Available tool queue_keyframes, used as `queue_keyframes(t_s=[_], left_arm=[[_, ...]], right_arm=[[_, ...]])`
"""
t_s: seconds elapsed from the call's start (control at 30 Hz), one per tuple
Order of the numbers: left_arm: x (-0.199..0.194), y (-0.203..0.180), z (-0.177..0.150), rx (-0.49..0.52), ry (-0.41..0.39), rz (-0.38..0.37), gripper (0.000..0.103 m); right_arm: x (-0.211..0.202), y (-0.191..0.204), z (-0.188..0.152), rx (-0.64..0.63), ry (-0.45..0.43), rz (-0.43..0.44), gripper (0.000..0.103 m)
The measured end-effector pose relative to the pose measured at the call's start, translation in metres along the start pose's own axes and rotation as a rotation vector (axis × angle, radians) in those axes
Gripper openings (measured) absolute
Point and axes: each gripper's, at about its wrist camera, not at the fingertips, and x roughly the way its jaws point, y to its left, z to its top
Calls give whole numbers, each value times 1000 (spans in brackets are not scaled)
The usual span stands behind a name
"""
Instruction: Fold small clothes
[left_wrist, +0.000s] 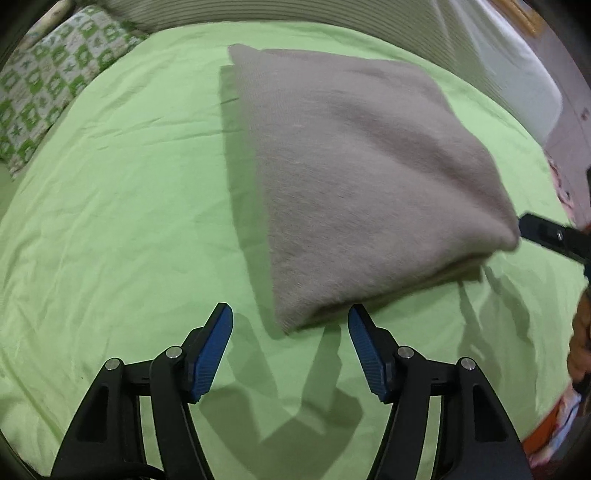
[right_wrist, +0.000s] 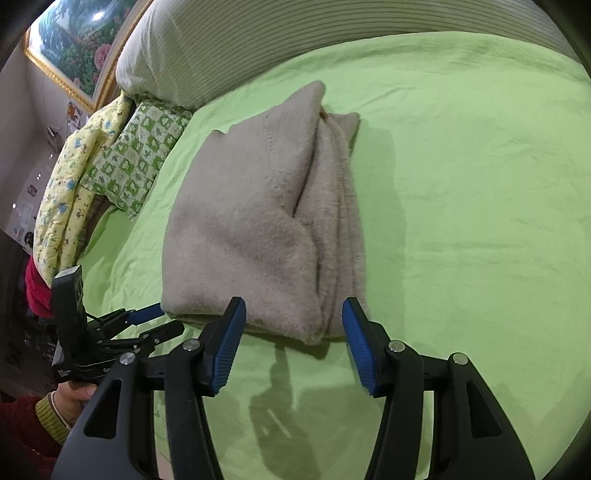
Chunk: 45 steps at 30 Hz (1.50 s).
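With both your left gripper (left_wrist: 290, 319) and right gripper (right_wrist: 293, 314) released, snagging the folded grey garment (left_wrist: 362, 177) at frame centre could unfold it.

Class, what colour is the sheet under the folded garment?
Light green sheet, plain with no pattern; the right wrist view shows it best, around the garment.

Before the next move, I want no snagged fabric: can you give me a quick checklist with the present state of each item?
1. Left gripper fingers open, nothing between them: ok.
2. Right gripper fingers open, straddling the near edge without pressing it: ok.
3. Grey garment folded into a compact stack: ok.
4. Garment lying wholly on the green sheet: ok.
5. Layers aligned on the right side: not ok, loose edges show.
6. Underside smooth: cannot tell.
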Motion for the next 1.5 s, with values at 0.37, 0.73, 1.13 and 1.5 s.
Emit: queue_keyframes(t_s=[0.37,0.73,1.13,1.5], left_arm=[[1,-2,3,-39,10,-7,34],[6,6,-2,-68,40,-28,31],[-20,7,-24,-71,34,-15,33],[-84,3,-10,-87,-96,-83,62]], right_arm=[[-43,15,24,-113,-102,-28,6],[17,-31,-8,-13,41,-96,6],[-19,-27,-7,20,17,-112,11],[-56,-12,-3,56,-86,-100,41]])
